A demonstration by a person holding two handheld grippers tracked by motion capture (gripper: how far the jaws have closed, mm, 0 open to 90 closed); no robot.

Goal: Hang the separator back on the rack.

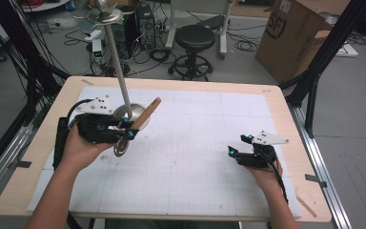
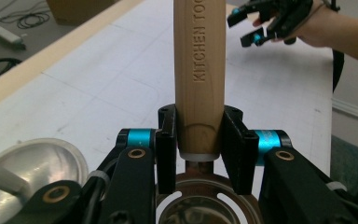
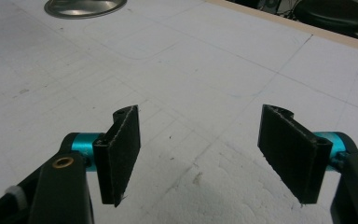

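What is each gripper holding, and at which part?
The left gripper clamps the kitchen tool at its wooden handle's base, near the metal head. The right gripper holds nothing.

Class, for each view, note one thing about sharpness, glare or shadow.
High view: soft and low in detail. Left gripper view: wooden handle lettering crisp, metal base glaring at lower left. Right gripper view: open right claw sharp, faint shadow on the mat.

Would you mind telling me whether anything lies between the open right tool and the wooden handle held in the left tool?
Nothing visible does. Bare mat lies between the right tool and the handle, which the left tool grips. The stand's pole rises beside the handle on the side away from the right tool, off that path.
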